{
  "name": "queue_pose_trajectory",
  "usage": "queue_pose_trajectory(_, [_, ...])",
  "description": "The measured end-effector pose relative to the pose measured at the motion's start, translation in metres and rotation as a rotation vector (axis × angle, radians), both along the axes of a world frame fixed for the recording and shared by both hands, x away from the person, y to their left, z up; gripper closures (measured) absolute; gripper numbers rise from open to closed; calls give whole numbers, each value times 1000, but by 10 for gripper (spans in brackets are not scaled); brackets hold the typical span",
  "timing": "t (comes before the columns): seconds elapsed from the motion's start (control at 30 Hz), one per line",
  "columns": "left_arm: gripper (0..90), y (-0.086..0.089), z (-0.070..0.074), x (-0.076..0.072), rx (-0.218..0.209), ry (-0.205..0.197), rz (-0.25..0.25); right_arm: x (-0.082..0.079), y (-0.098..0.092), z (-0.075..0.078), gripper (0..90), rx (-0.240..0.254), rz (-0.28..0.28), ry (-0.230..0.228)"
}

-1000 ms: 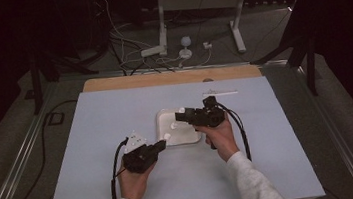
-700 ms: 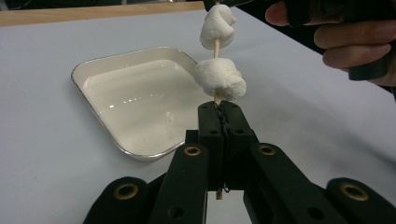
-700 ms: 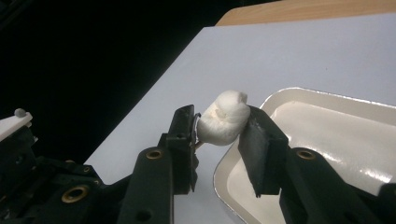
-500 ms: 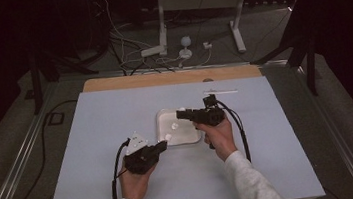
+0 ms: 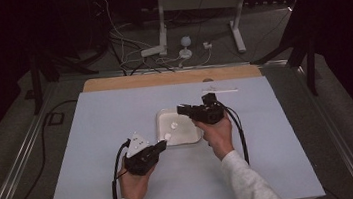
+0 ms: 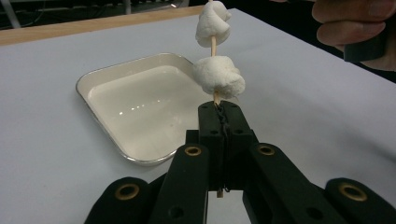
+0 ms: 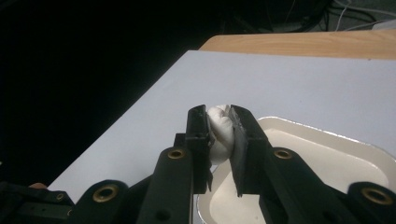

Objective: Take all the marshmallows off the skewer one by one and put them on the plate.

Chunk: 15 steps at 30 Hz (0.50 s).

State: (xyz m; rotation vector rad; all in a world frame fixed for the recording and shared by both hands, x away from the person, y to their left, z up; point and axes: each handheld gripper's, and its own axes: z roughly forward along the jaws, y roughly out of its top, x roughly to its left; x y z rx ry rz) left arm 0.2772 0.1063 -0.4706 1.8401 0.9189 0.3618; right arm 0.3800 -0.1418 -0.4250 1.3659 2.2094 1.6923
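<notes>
My left gripper is shut on the lower end of a thin wooden skewer, which stands upright. Two white marshmallows are threaded on it, one above the other. In the high view this gripper sits at the front left corner of the white tray. My right gripper has just been closing, and its pads now press a third marshmallow between them. It hovers over the tray's back edge, its jaws pointing left. The tray's floor is bare.
A pale blue mat covers the table, with a wooden strip along the far edge. A thin white stick lies behind the right hand. Cables and stand legs are on the floor beyond.
The right gripper's jaws have drawn together on the marshmallow over the tray. Both hands have stayed nearly where they were.
</notes>
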Motion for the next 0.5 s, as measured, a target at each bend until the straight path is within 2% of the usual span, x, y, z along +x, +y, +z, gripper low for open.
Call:
queue_pose_trajectory(0.43, [900, 0, 3, 0, 21, 9, 6, 0, 7, 1, 809, -55, -45, -34])
queue_pose_trajectory(0.5, [900, 1, 3, 0, 21, 10, 5, 0, 6, 1, 811, -48, -49, -31])
